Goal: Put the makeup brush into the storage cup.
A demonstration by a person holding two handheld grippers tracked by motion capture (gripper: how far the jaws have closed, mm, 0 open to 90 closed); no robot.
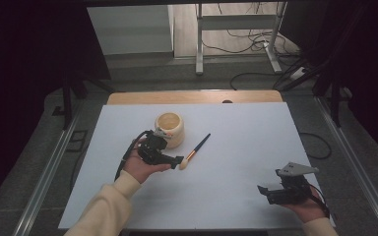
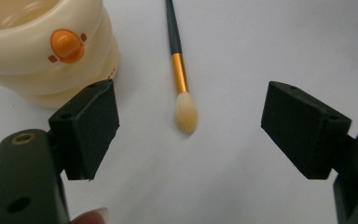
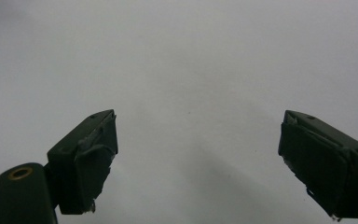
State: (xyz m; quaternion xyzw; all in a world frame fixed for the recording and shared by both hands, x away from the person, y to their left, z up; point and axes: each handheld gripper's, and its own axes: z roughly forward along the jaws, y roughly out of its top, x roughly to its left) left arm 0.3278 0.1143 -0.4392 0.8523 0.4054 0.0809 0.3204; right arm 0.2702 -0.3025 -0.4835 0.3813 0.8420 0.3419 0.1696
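High view: one slim makeup brush with a dark handle, gold ferrule and pale bristle tip (image 1: 195, 151) lies flat on the white surface (image 1: 236, 147), just right of one cream ribbed plastic cup (image 1: 170, 130).
Brush axis, high view: long axis runs diagonally, bristles toward the near left, handle end toward the far right.
Left tool, high view: the left tool (image 1: 178, 161) sits in the person's left hand (image 1: 140, 167), its tip right at the bristle end of the brush; I cannot tell from here whether they touch.
Right tool, high view: the right tool (image 1: 262, 190) is held in the right hand (image 1: 307, 209) near the front right corner of the surface, well apart from brush and cup.

Left gripper view: the left tool (image 2: 189, 130) has its jaws spread wide, holding nothing.
Brush, left gripper view: the brush (image 2: 179, 70) lies between and beyond the jaws, bristles nearest the camera, handle running away.
Cup, left gripper view: the cup (image 2: 46, 51), bearing an orange duck-bill mark, stands behind the left jaw.

Right gripper view: the right tool (image 3: 198, 154) has its jaws wide apart and empty above the bare white surface (image 3: 191, 70).

Count: one brush, one cup, two tools.
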